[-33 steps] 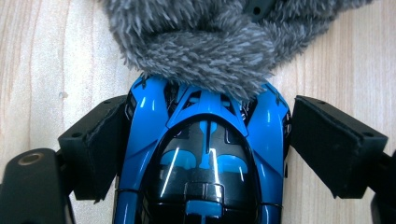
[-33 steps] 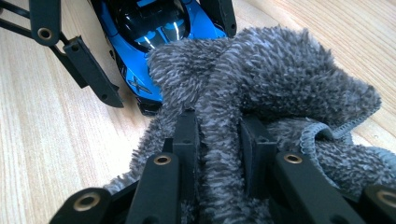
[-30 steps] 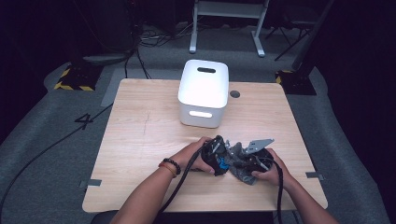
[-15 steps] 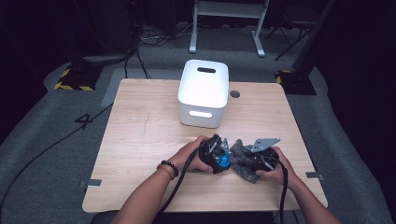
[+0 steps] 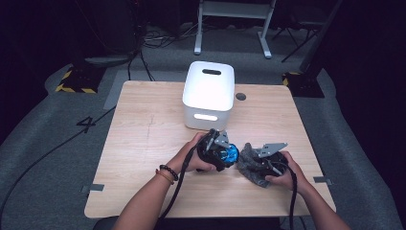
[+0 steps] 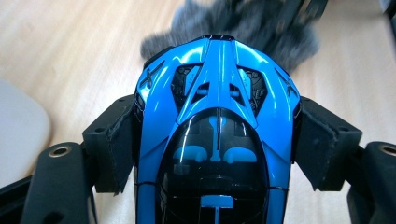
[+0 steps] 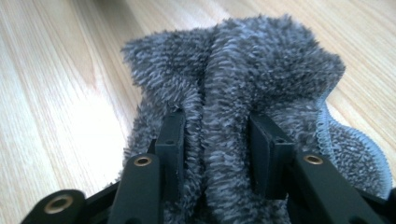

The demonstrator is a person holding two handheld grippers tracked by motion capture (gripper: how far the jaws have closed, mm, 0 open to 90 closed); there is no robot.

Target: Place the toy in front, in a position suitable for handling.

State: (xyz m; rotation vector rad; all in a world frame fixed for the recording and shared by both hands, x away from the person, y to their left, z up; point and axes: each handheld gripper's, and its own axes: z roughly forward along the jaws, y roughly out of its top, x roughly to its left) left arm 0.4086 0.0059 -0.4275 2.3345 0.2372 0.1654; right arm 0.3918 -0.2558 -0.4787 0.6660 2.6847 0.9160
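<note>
Nearest the lower edge of the high view, two forearms reach in over the tabletop (image 5: pixel 143 124). At lower centre, the left tool (image 5: pixel 221 152) is clamped on a blue toy car (image 5: pixel 230 154); in the left gripper view its padded jaws press both flanks of the blue toy car (image 6: pixel 217 116), whose long axis runs straight out between them, nose toward the grey heap beyond. Just right of it in the high view, the right tool (image 5: pixel 261 165) grips a grey fluffy cloth (image 5: pixel 249 160); its jaws have just been opening a little, yet in the right gripper view a thick fold of the grey fluffy cloth (image 7: pixel 233 84) sits pinched between the pads, the rest bunched on the wood. Car and cloth lie side by side, about touching, the cloth to the right of the car's nose, so any wiping likely means bringing the two tools together. Farther up, at centre, stands a white bin (image 5: pixel 209 93).
</note>
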